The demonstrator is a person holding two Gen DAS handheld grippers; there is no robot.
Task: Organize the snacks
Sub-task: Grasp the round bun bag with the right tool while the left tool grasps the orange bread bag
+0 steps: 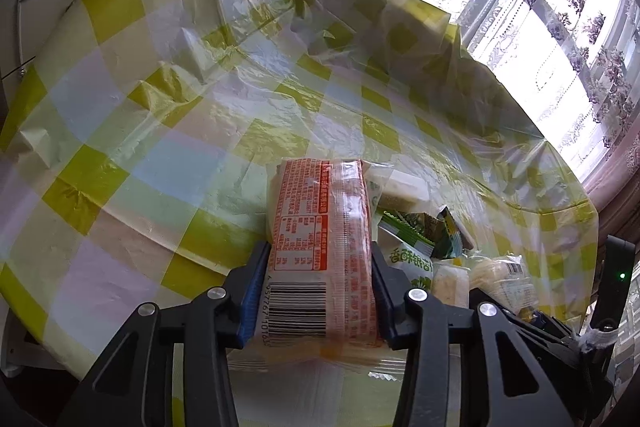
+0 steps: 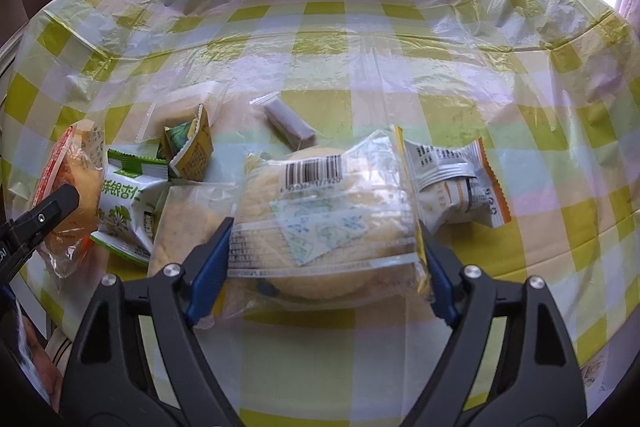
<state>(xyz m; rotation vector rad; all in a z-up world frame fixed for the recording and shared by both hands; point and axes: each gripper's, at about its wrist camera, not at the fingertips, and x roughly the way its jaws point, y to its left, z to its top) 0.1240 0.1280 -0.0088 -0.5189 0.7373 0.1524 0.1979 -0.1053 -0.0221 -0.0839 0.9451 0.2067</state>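
Two claws, two snack packs
The left claw (image 1: 318,291) pinches the orange pack (image 1: 320,243); the right claw (image 2: 324,267), spread wide, sits around the clear bread pack (image 2: 332,211) on the worktop (image 2: 480,75).

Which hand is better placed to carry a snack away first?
Left. The left tool already pinches the orange packet; the right tool only straddles the clear bread bag, not clearly gripping.
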